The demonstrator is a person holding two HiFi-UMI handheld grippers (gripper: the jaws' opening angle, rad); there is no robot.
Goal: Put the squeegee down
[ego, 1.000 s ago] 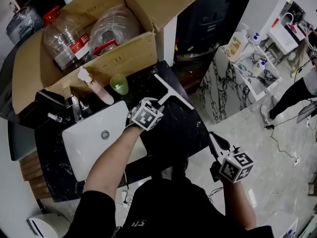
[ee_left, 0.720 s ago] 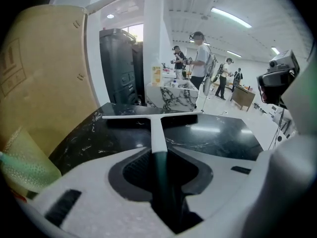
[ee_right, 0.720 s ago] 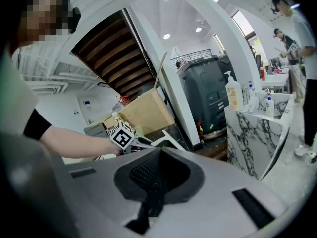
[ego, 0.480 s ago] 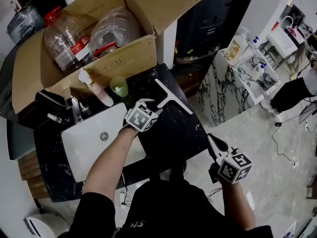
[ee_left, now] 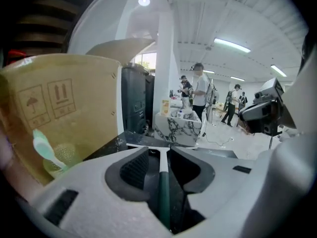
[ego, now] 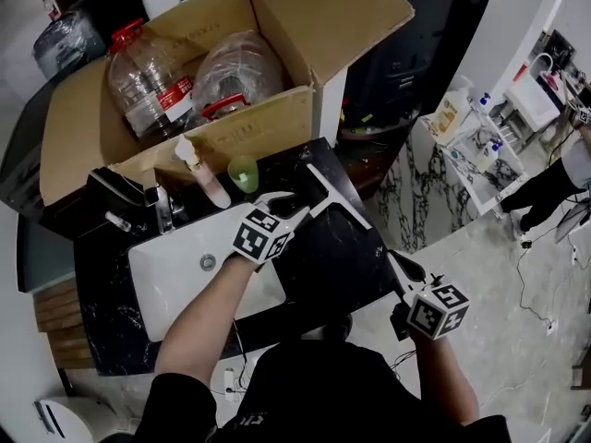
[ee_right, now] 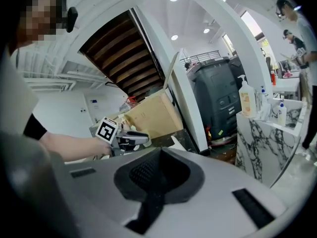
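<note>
Lying on the black marble desk point(ego: 340, 258) beside the white sink point(ego: 175, 275), the green-handled white squeegee point(ego: 336, 200).
The left tool's point(ego: 292, 207) jaws stand spread, having just narrowed a little, the handle loose between them; the right tool's point(ego: 401, 264) jaws press together, empty.

I take the white sink point(ego: 175, 289) as my mark. A faucet point(ego: 166, 212) stands at its back edge, with a pink pump bottle point(ego: 211, 185) and a green cup point(ego: 244, 173) just behind. Farther behind it, an open cardboard box point(ego: 249, 127) holds clear plastic jugs point(ego: 143, 77).
</note>
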